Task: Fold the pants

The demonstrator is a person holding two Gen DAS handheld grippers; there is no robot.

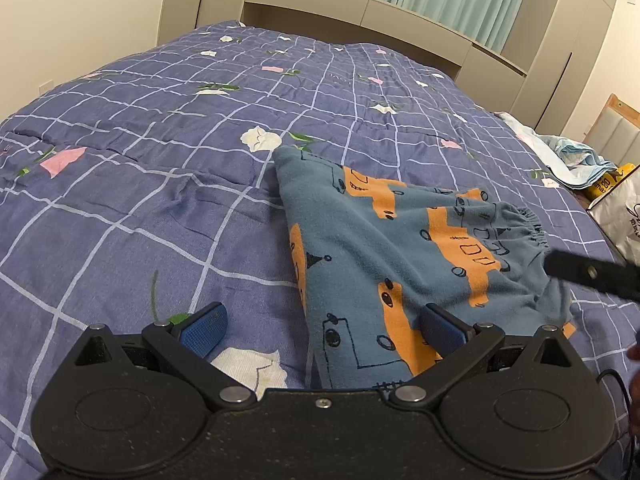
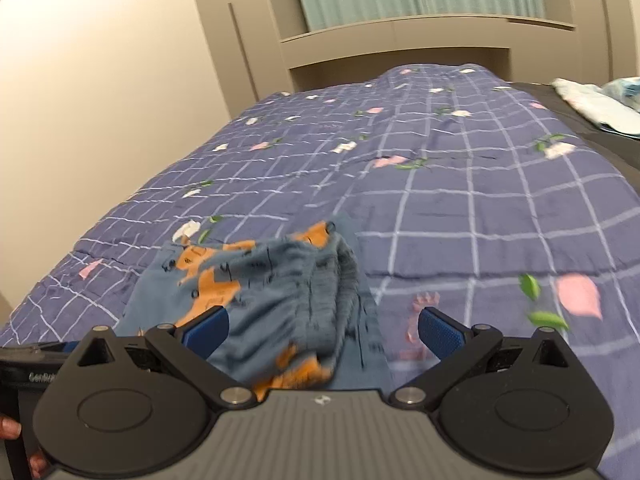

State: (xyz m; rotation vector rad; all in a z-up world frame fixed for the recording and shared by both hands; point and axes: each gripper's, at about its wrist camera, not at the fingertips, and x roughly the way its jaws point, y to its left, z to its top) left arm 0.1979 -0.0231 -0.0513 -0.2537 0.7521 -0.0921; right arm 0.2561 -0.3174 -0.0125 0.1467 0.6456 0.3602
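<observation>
Left wrist view: left claw (image 1: 322,330) spread wide, blue pads (image 1: 204,330) clear of any cloth. Pants (image 1: 396,248), blue-grey with orange print, lie on the bed quilt (image 1: 160,200), bunched, elastic waistband toward the right. The claw's right finger sits over the pants' near edge; contact cannot be judged. A dark bar (image 1: 592,272), part of the other tool, crosses the pants' right side. Heaped cloth (image 1: 568,152) lies at the bed's far right.

Right wrist view: right claw (image 2: 322,332) spread, nothing pinched. Pants (image 2: 280,292) lie crumpled between and ahead of its fingers, blurred. Left tool's body (image 2: 24,364) shows at the lower left, with fingertips (image 2: 12,428) beside it.
</observation>
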